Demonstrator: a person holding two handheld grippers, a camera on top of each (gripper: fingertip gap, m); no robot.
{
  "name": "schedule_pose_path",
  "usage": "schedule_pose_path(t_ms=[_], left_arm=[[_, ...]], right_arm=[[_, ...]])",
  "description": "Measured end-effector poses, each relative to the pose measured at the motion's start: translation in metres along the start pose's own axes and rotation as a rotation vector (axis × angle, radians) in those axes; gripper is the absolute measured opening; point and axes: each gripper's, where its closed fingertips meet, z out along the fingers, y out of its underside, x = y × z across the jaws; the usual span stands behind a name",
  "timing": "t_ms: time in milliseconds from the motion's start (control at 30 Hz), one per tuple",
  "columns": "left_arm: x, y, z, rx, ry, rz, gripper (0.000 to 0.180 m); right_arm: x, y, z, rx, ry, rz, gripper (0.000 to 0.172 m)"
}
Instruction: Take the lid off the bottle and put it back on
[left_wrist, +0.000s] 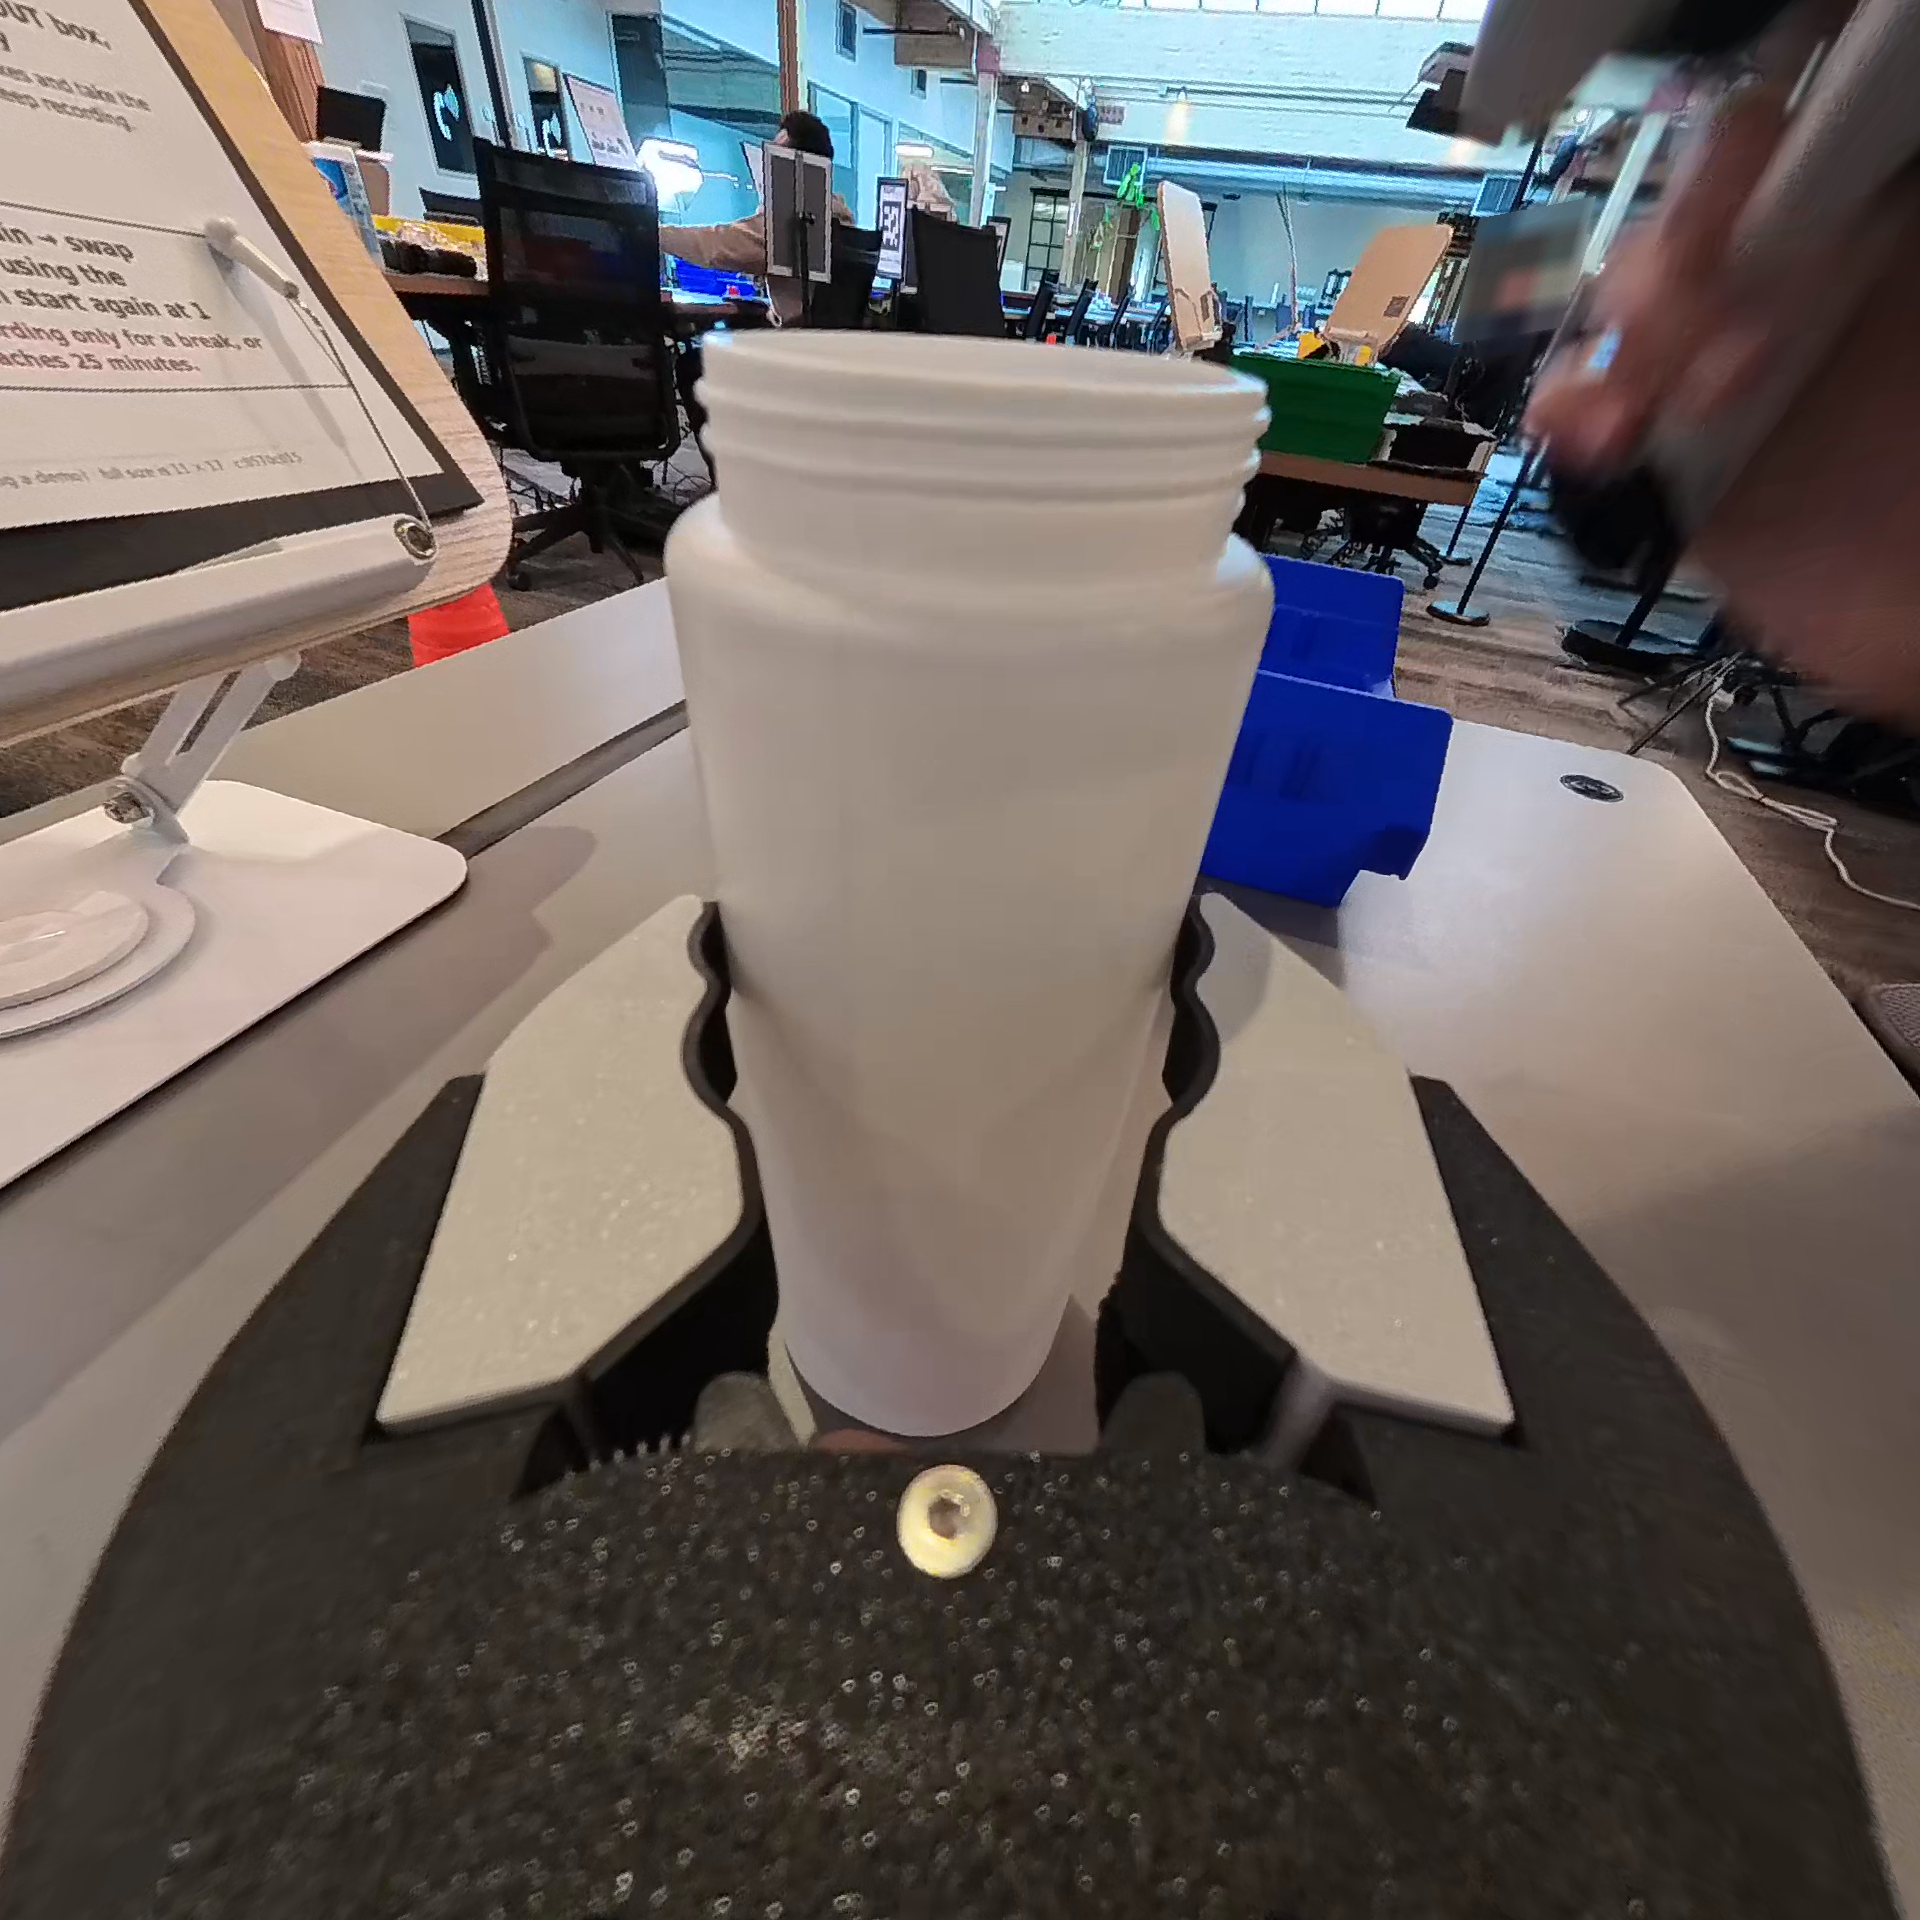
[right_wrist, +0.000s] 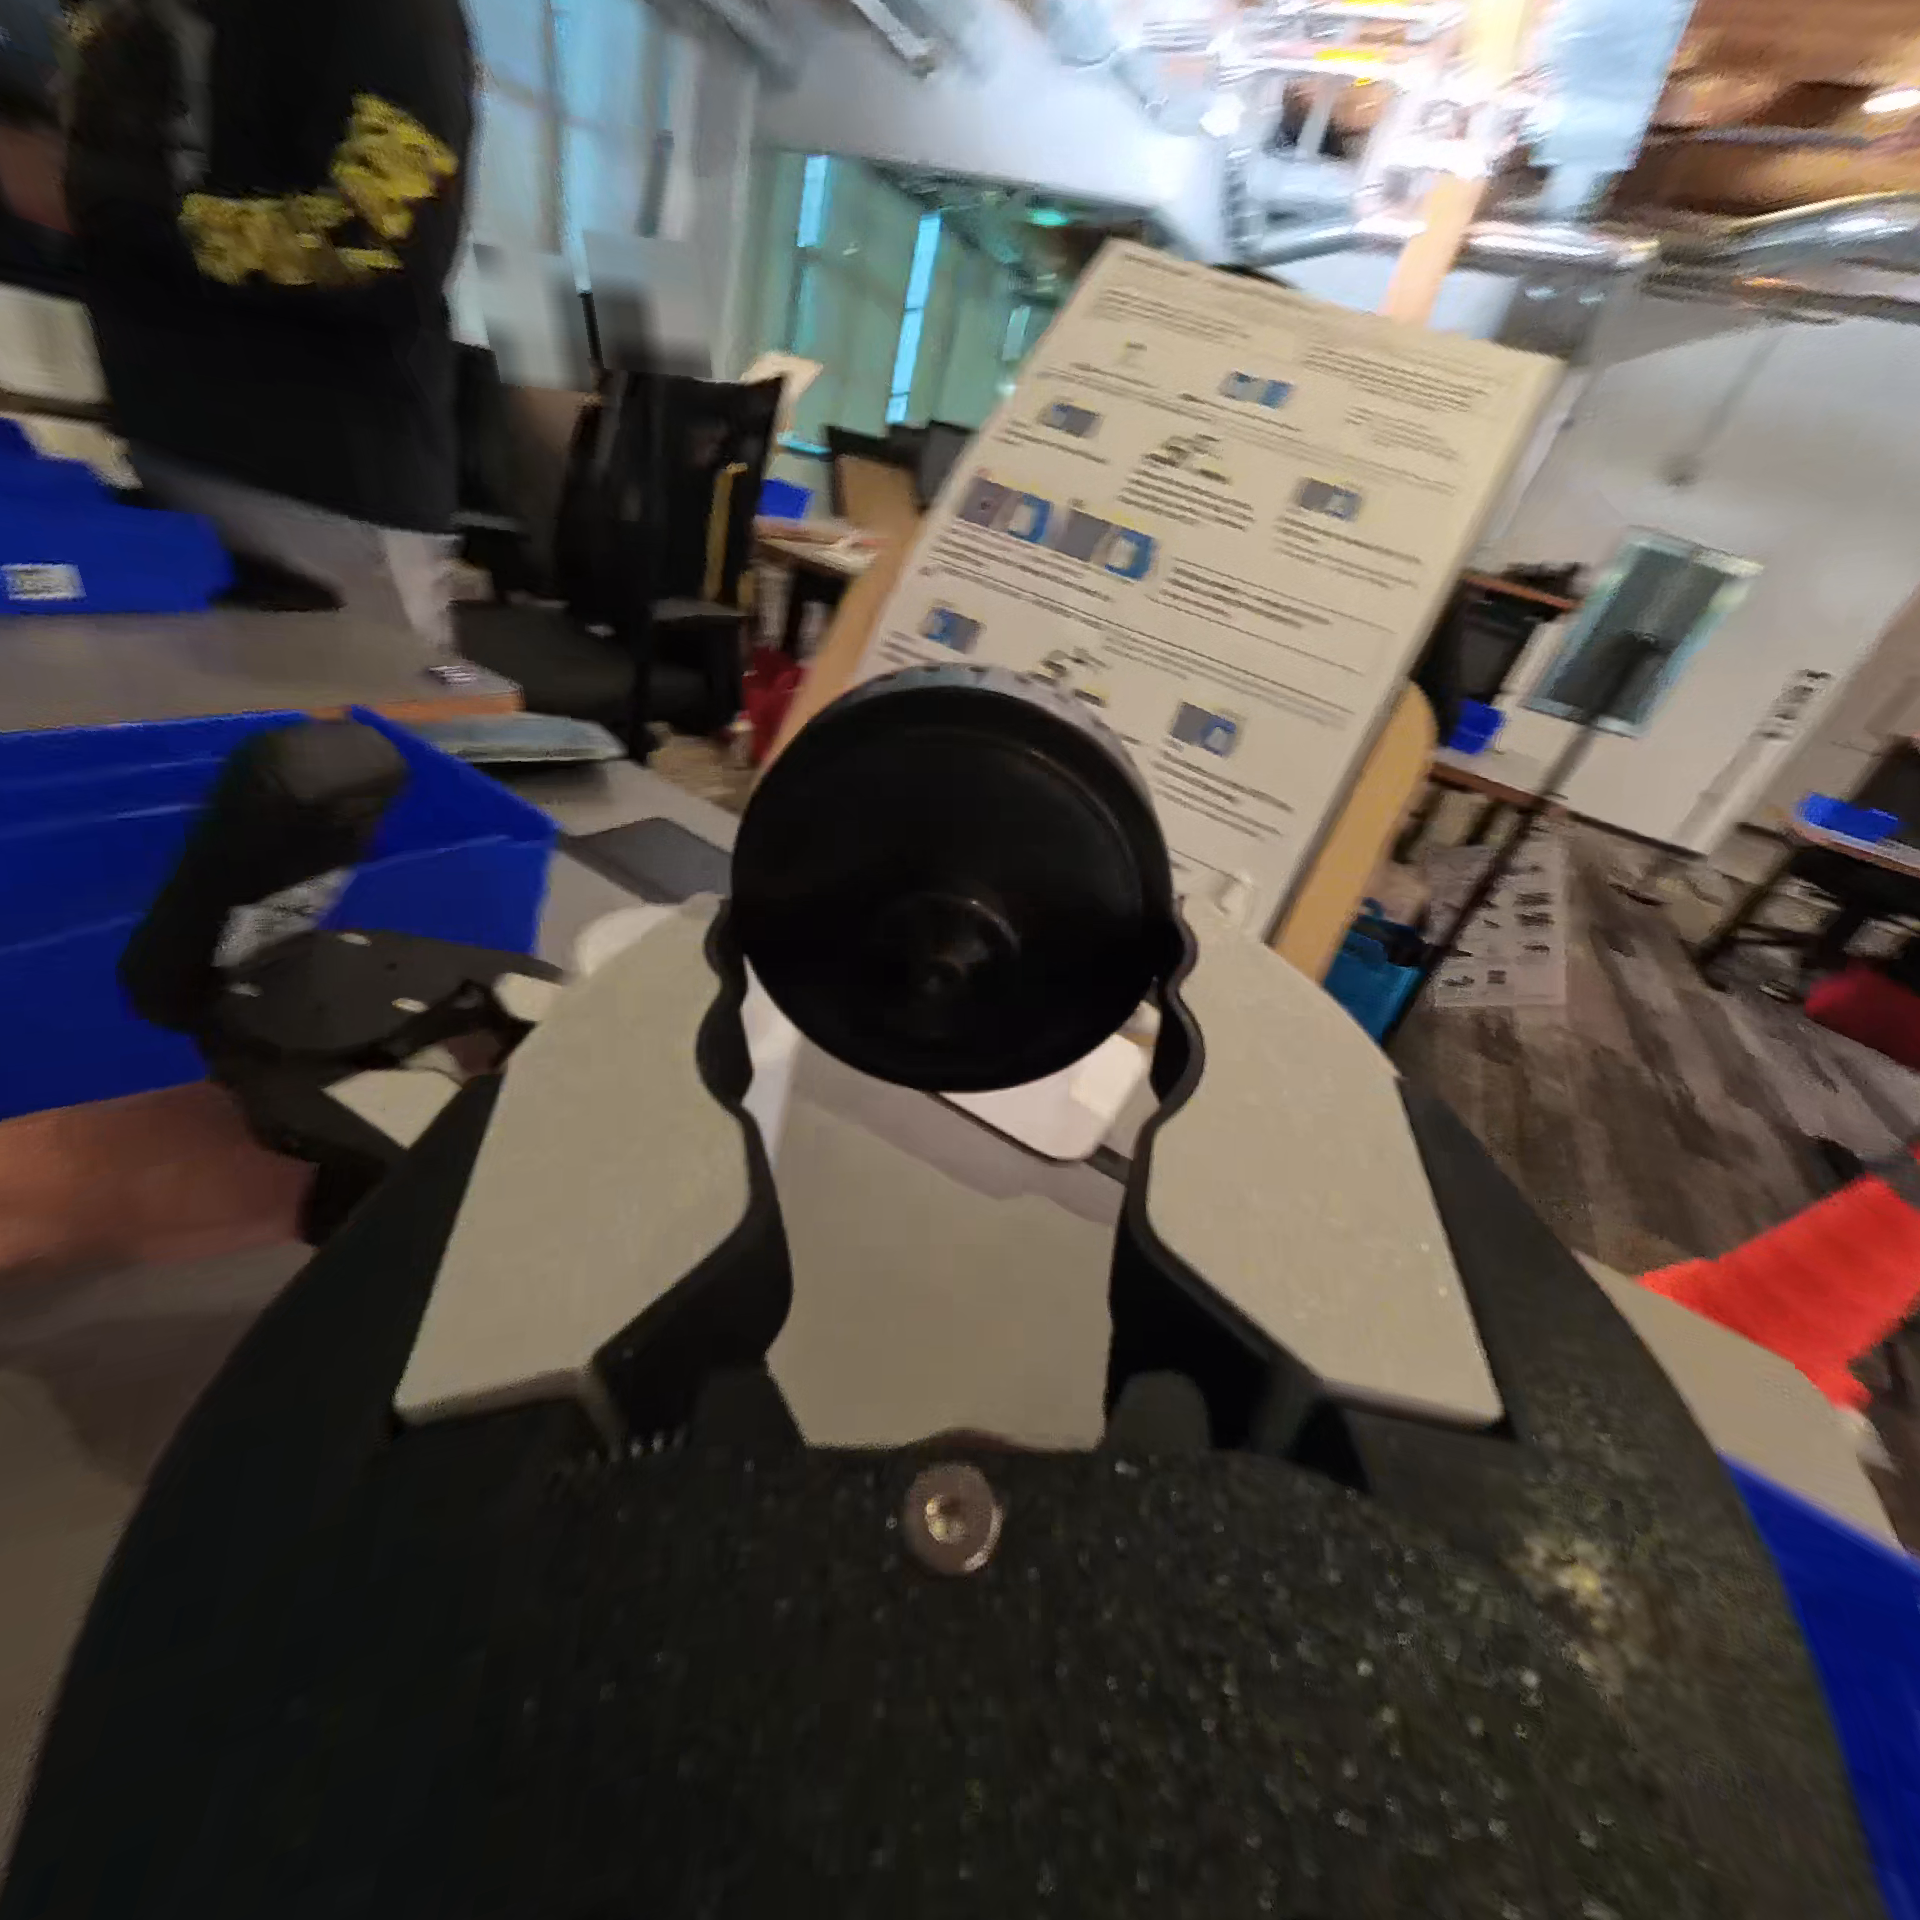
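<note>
- Left gripper (left_wrist: 951, 935): levelled low over the grey table (left_wrist: 1621, 1039) and aimed forward, its two grey fingers (left_wrist: 582, 1132) spread wide and closed against either flank of the white bottle (left_wrist: 966, 831), the black wavy pads pressed on its lower body.
- Bottle: opaque white plastic, upright and rising well above the fingers; wide mouth uncovered, with raised screw threads (left_wrist: 982, 426) ringing the neck above a rounded shoulder.
- Right gripper (right_wrist: 951, 935): seen from the bottle's side as a blurred dark shape with a hand (left_wrist: 1756, 343), high and to the right of the bottle's mouth and apart from it; in its own view it is tilted, with the room behind slanted and smeared.
- Lid (right_wrist: 945, 883): round, black, ribbed on its outer wall, clamped between the right gripper's widely parted fingertips (right_wrist: 1179, 997), its hollow underside and central boss turned toward the camera.
- Surroundings relative to the bottle: blue bin (left_wrist: 1340, 748) just behind and to the right; white stand (left_wrist: 208, 894) carrying a printed sheet (left_wrist: 187, 312) to the left; rows of desks and chairs far behind.
</note>
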Motion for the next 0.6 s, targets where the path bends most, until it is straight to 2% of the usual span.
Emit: schedule_pose_path(t_ms=[67,167,300,367,467,600], left_arm=[[0.000,0.000,0.000,0.002,0.001,-0.003,0.081],[0.000,0.000,0.000,0.000,0.004,-0.004,0.081],[-0.001,0.000,0.000,0.006,0.010,-0.014,0.081],[0.000,0.000,0.000,0.003,0.011,-0.013,0.081],[0.000,0.001,0.000,0.002,0.012,-0.014,0.081],[-0.001,0.000,0.000,0.006,0.014,-0.017,0.081]], right_arm=[[0.027,0.022,-0.015,-0.002,0.128,0.004,0.076],[0.077,0.035,-0.040,0.000,0.270,0.021,0.076],[0.148,0.061,-0.067,-0.022,0.396,0.130,0.076],[0.177,0.097,-0.068,-0.166,0.424,0.177,0.076],[0.201,0.164,-0.061,-0.476,0.380,0.247,0.076],[0.204,0.239,-0.055,-0.856,0.294,0.424,0.077]])
